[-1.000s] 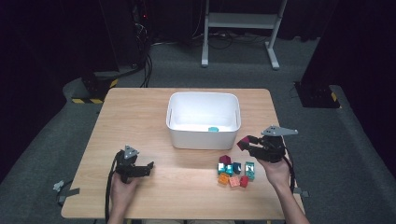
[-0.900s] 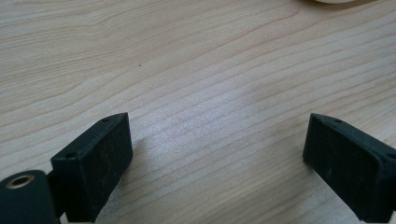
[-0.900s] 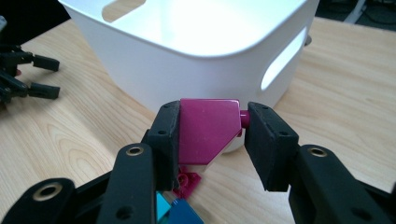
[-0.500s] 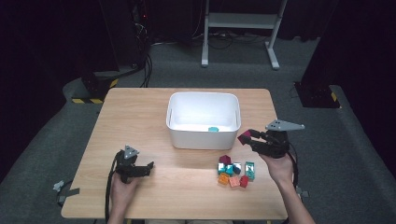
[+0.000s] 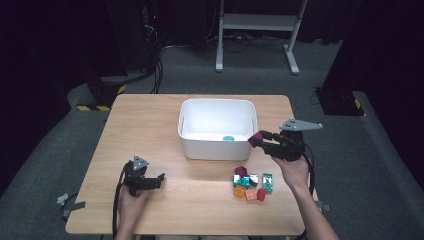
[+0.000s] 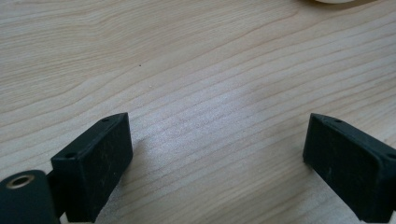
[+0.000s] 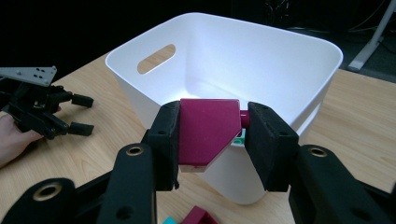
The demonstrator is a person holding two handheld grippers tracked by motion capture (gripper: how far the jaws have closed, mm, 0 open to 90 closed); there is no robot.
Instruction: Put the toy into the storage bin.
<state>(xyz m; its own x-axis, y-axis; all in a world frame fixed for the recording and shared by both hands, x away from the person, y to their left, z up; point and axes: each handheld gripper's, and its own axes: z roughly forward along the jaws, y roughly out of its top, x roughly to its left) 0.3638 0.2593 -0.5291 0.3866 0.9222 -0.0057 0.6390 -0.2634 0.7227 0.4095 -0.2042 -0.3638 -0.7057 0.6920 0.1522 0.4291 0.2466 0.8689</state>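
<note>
My right gripper (image 5: 258,139) is shut on a dark magenta block (image 7: 205,128), held in the air by the near right corner of the white tub (image 5: 218,145). The same block (image 5: 255,139) shows at the tub's rim in the high view. A teal piece (image 5: 228,138) lies inside the tub. Several small coloured blocks (image 5: 251,182) sit in a cluster on the wooden table (image 5: 150,125) below the right hand. My left gripper (image 5: 159,180) rests on the table at the near left, open, with only bare wood (image 6: 215,121) between its jaws.
The tub has a handle slot (image 7: 156,58) in its far wall. A metal stand (image 5: 255,30) and cables are on the floor beyond the table. The left gripper (image 7: 77,114) and its hand also appear at the left of the right gripper view.
The right gripper has risen with the magenta block and moved from above the block cluster toward the tub's near right corner. The left gripper has stayed put.
</note>
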